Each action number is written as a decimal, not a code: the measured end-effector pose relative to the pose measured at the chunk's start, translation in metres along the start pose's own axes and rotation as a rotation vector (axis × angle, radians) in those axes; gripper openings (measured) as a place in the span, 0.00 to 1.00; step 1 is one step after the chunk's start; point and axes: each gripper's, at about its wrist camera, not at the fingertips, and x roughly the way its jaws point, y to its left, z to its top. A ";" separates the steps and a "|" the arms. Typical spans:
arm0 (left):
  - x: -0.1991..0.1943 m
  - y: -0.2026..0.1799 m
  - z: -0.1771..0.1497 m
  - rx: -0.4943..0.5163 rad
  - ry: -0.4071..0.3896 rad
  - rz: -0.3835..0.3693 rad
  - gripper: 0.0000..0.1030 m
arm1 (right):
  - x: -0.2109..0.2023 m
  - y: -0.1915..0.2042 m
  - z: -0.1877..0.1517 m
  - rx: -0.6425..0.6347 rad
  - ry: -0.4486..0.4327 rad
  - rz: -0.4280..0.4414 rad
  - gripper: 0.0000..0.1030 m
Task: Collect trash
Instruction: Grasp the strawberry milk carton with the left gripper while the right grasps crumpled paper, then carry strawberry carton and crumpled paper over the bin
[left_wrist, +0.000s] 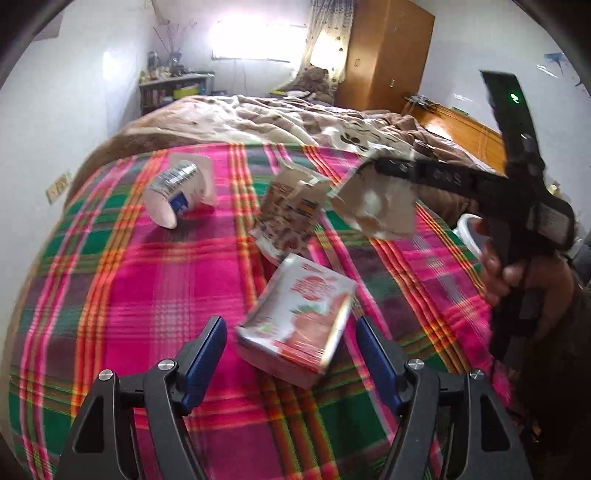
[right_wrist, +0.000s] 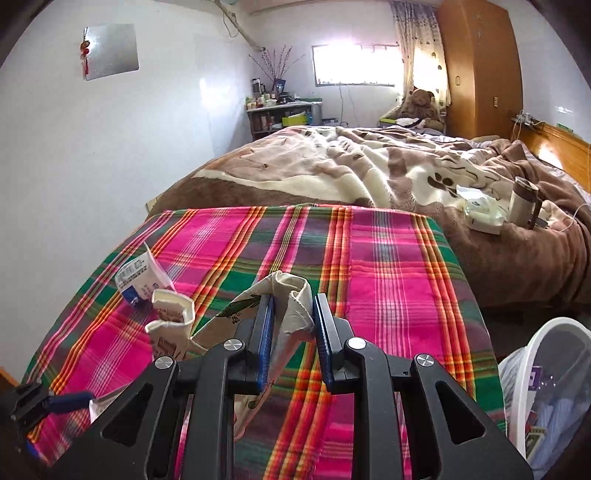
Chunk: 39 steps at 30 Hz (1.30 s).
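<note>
Bed under a pink, green and orange plaid cloth (left_wrist: 155, 280). Directly on the cloth: white cup (left_wrist: 177, 192) tipped on its side at left; torn carton (left_wrist: 286, 214) mid-cloth; red-printed carton (left_wrist: 295, 325) lying flat, nearer. Beyond the cloth, brown and cream blanket (right_wrist: 332, 162) carrying a tissue pack (right_wrist: 484, 214) and a mug (right_wrist: 524, 201).

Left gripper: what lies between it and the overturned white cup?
Only bare plaid cloth, in the left wrist view; the red carton sits right of that line from left gripper to cup.
</note>
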 end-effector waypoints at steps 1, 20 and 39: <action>0.000 -0.001 0.003 0.015 -0.004 0.040 0.71 | -0.002 -0.002 -0.001 0.004 0.001 0.001 0.22; 0.038 -0.019 0.018 0.076 0.077 0.004 0.68 | -0.023 -0.024 -0.020 0.037 0.014 0.008 0.22; -0.002 -0.079 0.029 0.075 -0.046 0.012 0.67 | -0.077 -0.069 -0.028 0.077 -0.055 -0.035 0.22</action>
